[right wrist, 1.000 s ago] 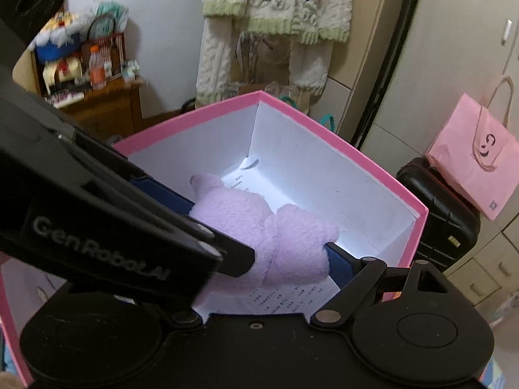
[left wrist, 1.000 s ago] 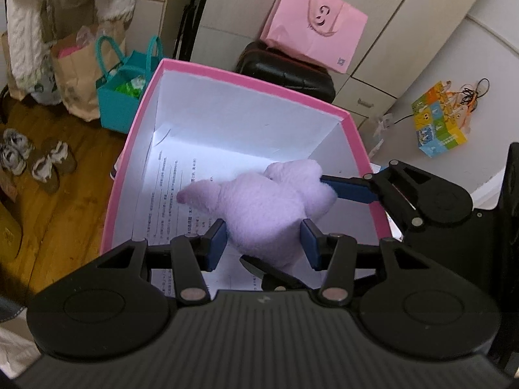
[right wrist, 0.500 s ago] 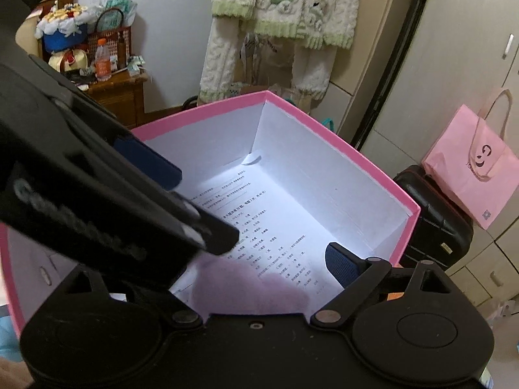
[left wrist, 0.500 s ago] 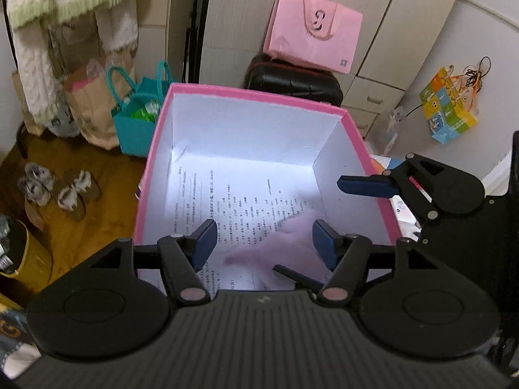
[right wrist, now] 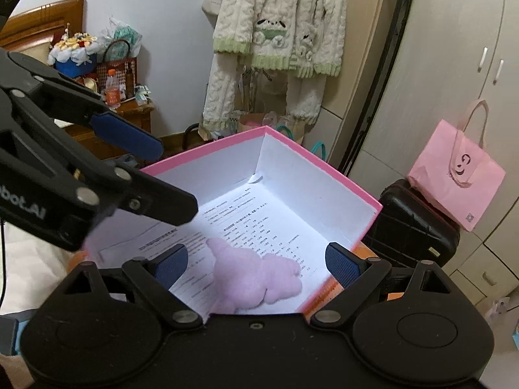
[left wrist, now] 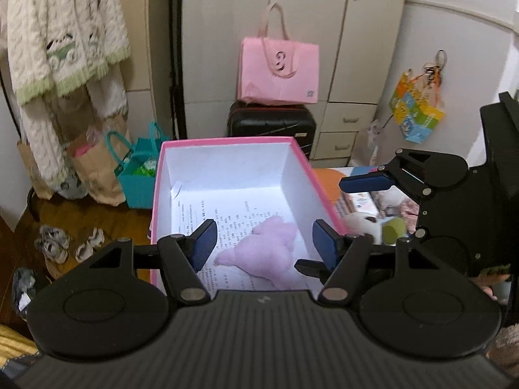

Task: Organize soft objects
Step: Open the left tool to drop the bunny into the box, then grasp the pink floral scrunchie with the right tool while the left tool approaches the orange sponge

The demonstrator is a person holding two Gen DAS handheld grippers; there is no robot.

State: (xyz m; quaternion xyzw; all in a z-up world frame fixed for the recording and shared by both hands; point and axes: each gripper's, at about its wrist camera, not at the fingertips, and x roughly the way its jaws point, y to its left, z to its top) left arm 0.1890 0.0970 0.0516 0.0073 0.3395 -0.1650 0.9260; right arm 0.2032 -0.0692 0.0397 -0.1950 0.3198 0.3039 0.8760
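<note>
A: Change from before?
B: Soft lilac plush toy point(left wrist: 266, 253) dropped, lies on the printed sheet inside the pink-rimmed white cardboard box point(left wrist: 227, 142).
A: Claws?
B: Left gripper point(left wrist: 264, 246) just opened, right gripper point(right wrist: 256, 264) released too, both empty, lifted above it.

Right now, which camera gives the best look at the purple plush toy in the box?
The right wrist view: the purple plush toy lies almost unobstructed inside the pink box. The left wrist view shows it too, smaller, its lower edge cut by the gripper body.

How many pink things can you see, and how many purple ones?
Pink: 2, the box and the paper bag.
Purple: 1, the plush toy lying in the box.
Total: 3.
</note>
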